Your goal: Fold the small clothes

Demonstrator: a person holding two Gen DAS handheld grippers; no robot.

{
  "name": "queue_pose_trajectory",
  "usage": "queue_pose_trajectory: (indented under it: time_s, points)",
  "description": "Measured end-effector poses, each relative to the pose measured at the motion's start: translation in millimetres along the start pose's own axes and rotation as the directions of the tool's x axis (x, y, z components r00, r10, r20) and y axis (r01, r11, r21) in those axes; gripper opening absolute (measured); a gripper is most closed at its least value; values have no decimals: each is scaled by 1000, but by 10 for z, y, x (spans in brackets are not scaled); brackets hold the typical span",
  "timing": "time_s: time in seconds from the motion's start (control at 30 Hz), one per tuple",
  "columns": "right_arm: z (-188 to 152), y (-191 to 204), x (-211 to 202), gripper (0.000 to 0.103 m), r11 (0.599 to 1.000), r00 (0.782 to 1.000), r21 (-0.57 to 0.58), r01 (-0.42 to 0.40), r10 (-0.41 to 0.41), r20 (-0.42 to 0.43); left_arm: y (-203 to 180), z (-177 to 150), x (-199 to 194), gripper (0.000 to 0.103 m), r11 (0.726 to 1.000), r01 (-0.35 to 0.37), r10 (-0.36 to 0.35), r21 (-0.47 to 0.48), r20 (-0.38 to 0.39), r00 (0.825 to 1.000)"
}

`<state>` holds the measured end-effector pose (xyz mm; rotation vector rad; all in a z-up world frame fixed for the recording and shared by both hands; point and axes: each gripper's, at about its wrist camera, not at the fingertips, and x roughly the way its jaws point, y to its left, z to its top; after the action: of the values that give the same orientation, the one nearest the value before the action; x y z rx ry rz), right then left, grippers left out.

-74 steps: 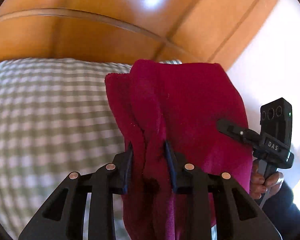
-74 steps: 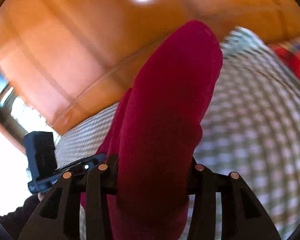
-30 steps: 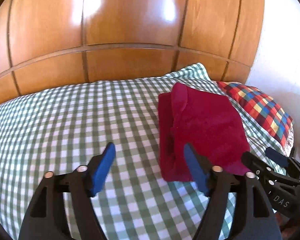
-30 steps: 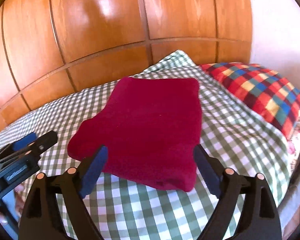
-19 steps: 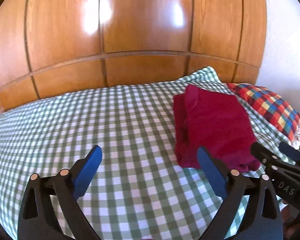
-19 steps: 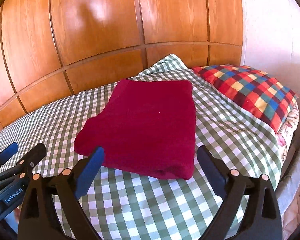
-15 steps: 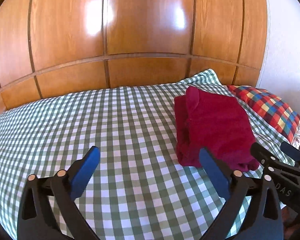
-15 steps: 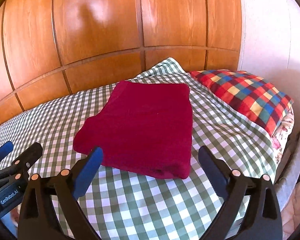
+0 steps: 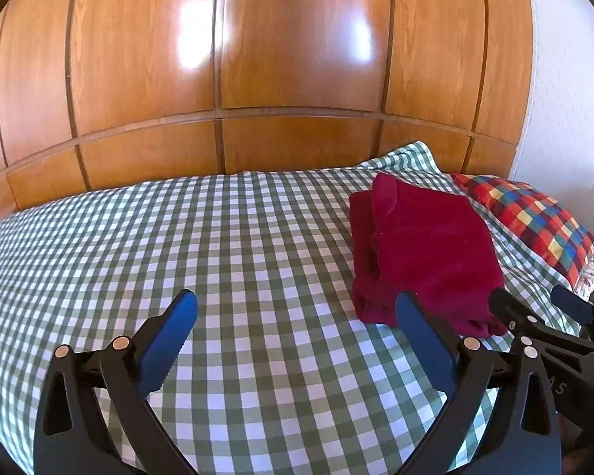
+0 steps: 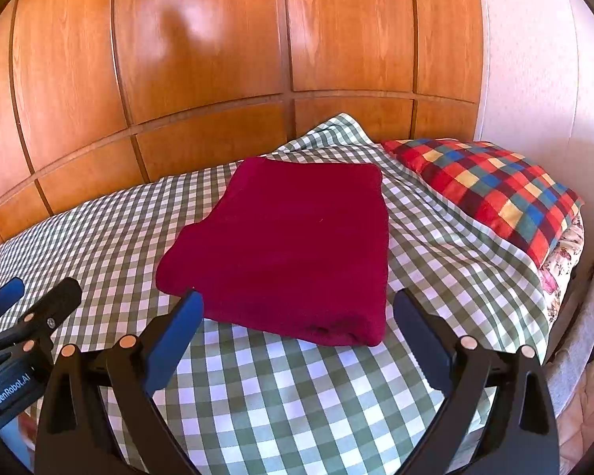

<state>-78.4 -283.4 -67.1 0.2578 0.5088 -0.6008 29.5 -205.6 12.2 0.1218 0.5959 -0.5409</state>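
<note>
Evidently both grippers have released: left gripper [image 9: 295,326] and right gripper [image 10: 297,324] stand apart, empty. The red garment [image 10: 293,245], previously held aloft, now lies folded on the bed [image 9: 178,245]; fold apparently complete.

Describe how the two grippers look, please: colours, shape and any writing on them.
Both the left gripper and the right gripper have black, cut-out plastic frames, copper-coloured rivets and blue fingers with ribbed edges. The left one's side reads "GenRobot.AI".
</note>
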Motion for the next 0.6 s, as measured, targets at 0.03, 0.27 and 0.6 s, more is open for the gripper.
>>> queue_pose_trajectory:
  time_s: [0.03,0.27,0.6]
  points:
    - [-1,1,1,96,1000,1000,1,-1,1,0,7,1,1,99,1000,1,-1,0,-2,1000]
    - [-8,20,-8,97,1000,1000,-4,-5,5,4,27,-3,-40,99,1000,-10,10,-7,7,1000]
    - [-20,-60,30,97,1000,1000,10,1,-1,-3,57,-13,-52,98,1000,-16,16,-6,23,1000]
